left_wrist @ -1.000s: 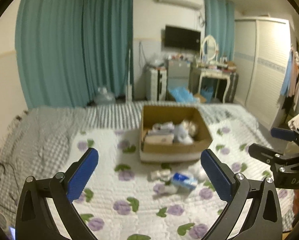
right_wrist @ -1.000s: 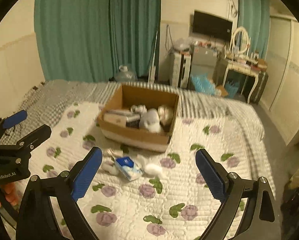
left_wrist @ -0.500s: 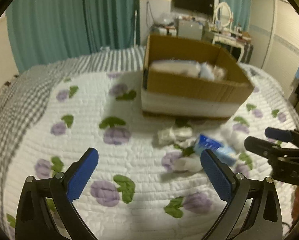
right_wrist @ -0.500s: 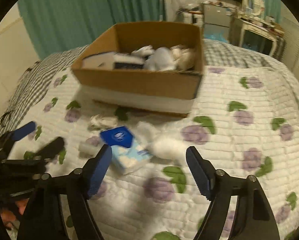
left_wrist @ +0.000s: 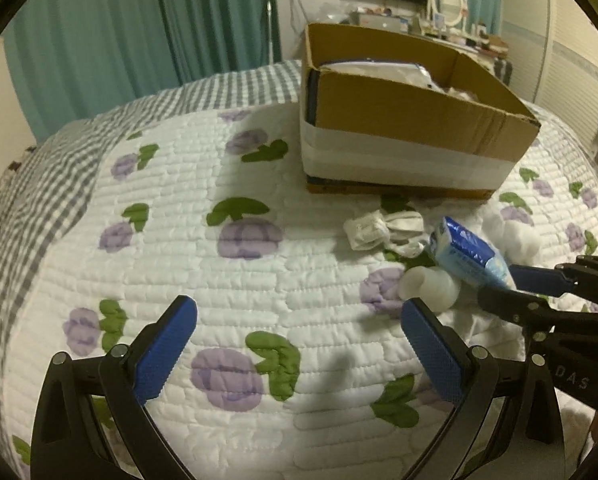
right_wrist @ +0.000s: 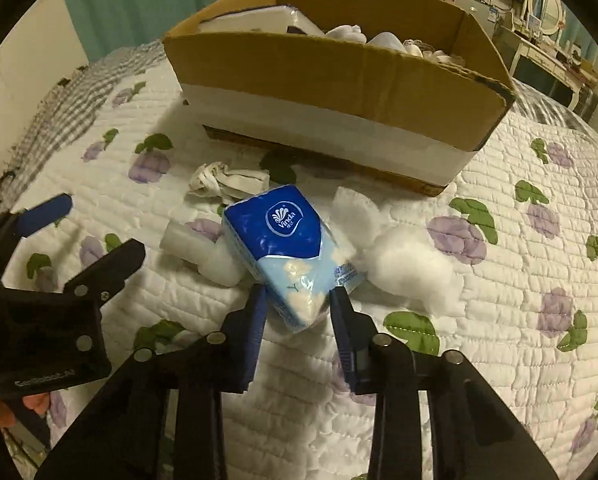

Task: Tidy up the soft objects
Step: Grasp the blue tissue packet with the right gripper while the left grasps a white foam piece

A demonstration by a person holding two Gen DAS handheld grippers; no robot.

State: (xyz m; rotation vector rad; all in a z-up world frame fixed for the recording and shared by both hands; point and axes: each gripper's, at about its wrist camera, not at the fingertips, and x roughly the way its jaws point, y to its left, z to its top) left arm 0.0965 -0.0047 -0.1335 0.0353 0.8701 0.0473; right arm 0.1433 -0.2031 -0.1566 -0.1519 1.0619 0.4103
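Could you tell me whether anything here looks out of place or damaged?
Several soft items lie loose on the quilt before the box instead of in it: a tissue pack, cotton fluff, crumpled socks. The box's right corner looks frayed.

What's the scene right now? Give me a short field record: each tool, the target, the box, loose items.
right tool: closed onto the near end of the tissue pack, pack resting on the quilt
left tool: open, empty, above quilt
cardboard box: behind the pack, already holds soft items
loose items: balled white socks, white roll, cotton wad
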